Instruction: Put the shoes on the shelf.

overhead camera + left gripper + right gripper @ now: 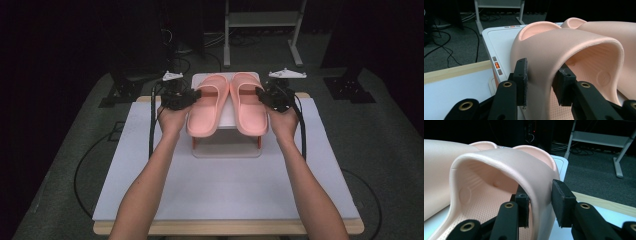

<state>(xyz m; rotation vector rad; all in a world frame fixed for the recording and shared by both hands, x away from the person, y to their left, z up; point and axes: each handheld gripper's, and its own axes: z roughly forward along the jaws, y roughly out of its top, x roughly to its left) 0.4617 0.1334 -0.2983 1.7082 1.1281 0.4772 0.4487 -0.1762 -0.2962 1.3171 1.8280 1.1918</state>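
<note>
Left gripper (540, 83) straddles the left pink slipper's (207, 105) strap (outer side) — pads barely off it. Right gripper (540, 203) likewise on the right pink slipper (248, 104) — jaws slightly apart.

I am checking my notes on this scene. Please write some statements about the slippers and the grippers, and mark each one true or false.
1. Two pink slippers lie side by side on a white stand. True.
2. The left gripper has one jaw inside and one jaw outside the strap of the left slipper. True.
3. The right gripper holds a cup. False: its jaws stand around the strap of the right slipper.
4. The slippers are blue. False: they are pink.
5. The stand rests on a white board on the table. True.
6. Both grippers are on the same slipper. False: each is at the outer side of its own slipper.
</note>
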